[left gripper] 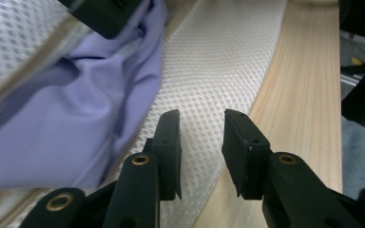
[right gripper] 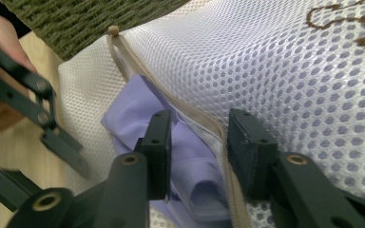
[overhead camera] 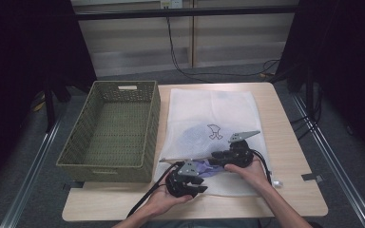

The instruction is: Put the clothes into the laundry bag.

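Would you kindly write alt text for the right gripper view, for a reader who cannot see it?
The right gripper, jaws apart, straddles the beige zipper edge of a white mesh laundry bag, where a lilac cloth garment pokes out of the opening. A green woven basket lies at the top, and the left gripper shows at the left.

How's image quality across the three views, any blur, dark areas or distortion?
High view: dim and soft, both sides black, with the table and mesh bag lit. Left gripper view: left gripper jaws sharp, purple cloth smeared at the left edge, table edge bowed by the lens. Right gripper view: mesh holes crisp, the bag's zipper curves, no glare.
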